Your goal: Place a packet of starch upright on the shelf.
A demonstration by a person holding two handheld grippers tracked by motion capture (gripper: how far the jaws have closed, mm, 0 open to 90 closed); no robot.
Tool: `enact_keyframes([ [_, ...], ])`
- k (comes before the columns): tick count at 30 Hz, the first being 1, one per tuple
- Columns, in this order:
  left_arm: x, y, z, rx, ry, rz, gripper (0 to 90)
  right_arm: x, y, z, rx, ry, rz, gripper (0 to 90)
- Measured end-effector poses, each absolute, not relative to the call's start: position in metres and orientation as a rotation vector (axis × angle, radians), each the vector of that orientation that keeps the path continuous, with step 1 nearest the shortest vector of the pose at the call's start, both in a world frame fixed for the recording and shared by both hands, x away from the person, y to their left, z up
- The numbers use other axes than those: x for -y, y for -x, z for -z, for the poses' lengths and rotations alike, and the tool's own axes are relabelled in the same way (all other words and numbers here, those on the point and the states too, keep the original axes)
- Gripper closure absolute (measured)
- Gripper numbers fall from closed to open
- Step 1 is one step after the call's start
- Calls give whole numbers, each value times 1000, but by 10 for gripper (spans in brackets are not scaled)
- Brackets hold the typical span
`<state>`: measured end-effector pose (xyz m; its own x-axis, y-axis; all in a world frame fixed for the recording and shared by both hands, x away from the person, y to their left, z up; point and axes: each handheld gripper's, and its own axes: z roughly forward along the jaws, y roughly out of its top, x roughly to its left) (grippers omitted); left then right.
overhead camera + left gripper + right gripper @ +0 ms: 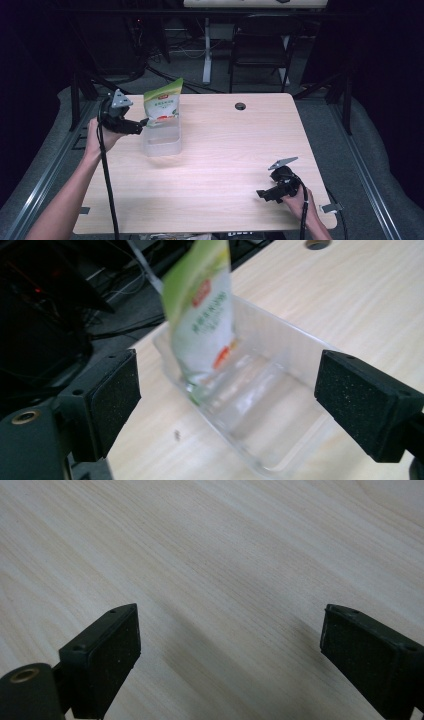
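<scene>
A green and white snack pouch [162, 102] stands tilted in a clear plastic tub [162, 142] at the table's left. In the left gripper view the pouch [202, 315] leans in the far end of the tub [260, 405]. My left gripper [141, 125] is open just left of the tub, nothing between its pads [112, 400]. My right gripper [261, 194] is open near the front right of the table, held low over bare wood, its pads [107, 660] wide apart.
The wooden table [225, 150] has a round cable hole [240, 106] at the back. A dark chair [260, 47] and a white desk leg [206, 50] stand beyond the far edge. Metal rails run along both sides of the table.
</scene>
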<state>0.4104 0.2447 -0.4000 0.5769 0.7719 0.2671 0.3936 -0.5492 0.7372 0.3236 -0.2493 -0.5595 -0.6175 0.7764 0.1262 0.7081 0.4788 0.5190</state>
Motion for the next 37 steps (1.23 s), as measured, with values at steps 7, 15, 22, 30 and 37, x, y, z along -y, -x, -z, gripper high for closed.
enact_keyframes([
  [7, -243, -367, 421, -971, -2177, -764, 107, 249, -323, 559, -2593, -1304, -813, 86],
  [15, -243, -322, 457, -1049, -2190, -701, 107, 248, -323, 559, -2595, -1297, -808, 86],
  [22, -240, -294, 491, -1110, -2210, -641, 107, 247, -324, 559, -2600, -1287, -793, 86],
  [30, -235, -279, 519, -1144, -2252, -545, 92, 246, -323, 560, -2604, -1284, -804, 86],
  [37, -231, -283, 528, -1141, -2291, -511, 83, 246, -323, 560, -2611, -1271, -792, 86],
])
